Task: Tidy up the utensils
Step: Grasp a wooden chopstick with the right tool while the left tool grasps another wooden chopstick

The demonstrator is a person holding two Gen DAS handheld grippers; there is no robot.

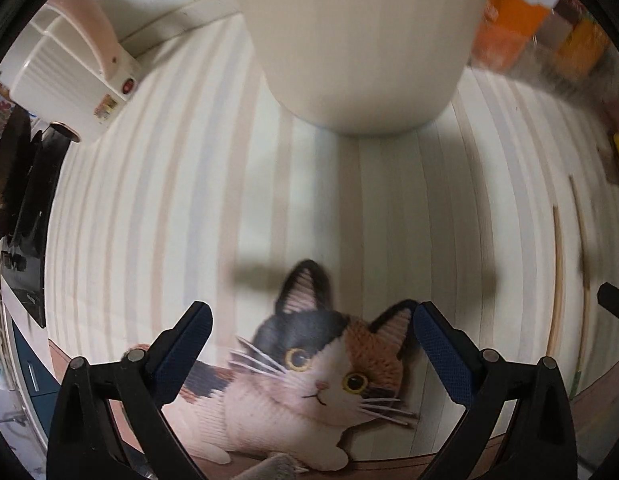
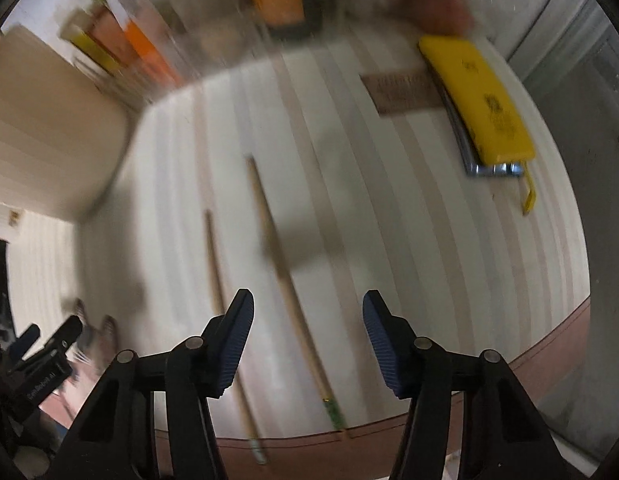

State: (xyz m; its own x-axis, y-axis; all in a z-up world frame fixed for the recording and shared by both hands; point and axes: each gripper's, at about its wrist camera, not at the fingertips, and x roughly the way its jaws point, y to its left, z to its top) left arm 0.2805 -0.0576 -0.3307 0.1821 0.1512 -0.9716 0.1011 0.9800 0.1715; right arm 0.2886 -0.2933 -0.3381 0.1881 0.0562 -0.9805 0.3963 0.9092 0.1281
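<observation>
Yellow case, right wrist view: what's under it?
The yellow case lies on top of a dark, silvery-edged flat item, whose edges stick out along its near side. The rest is covered, so what it is cannot be told. Both rest on the striped tablecloth.

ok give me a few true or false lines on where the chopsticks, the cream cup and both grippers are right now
1. Two chopsticks lie side by side on the striped mat. True.
2. The right gripper is clamped on a chopstick. False: its jaws stand apart above the sticks, pressing on neither.
3. The left gripper is open over a cat picture. True.
4. The cream cup lies on its side. False: it stands upright on the mat.
5. A yellow case lies on the mat, beyond the chopsticks and to the right in the right wrist view. True.
6. A chopstick is already inside the cup. False: both visible sticks lie on the mat; the cup's inside is not in view.
</observation>
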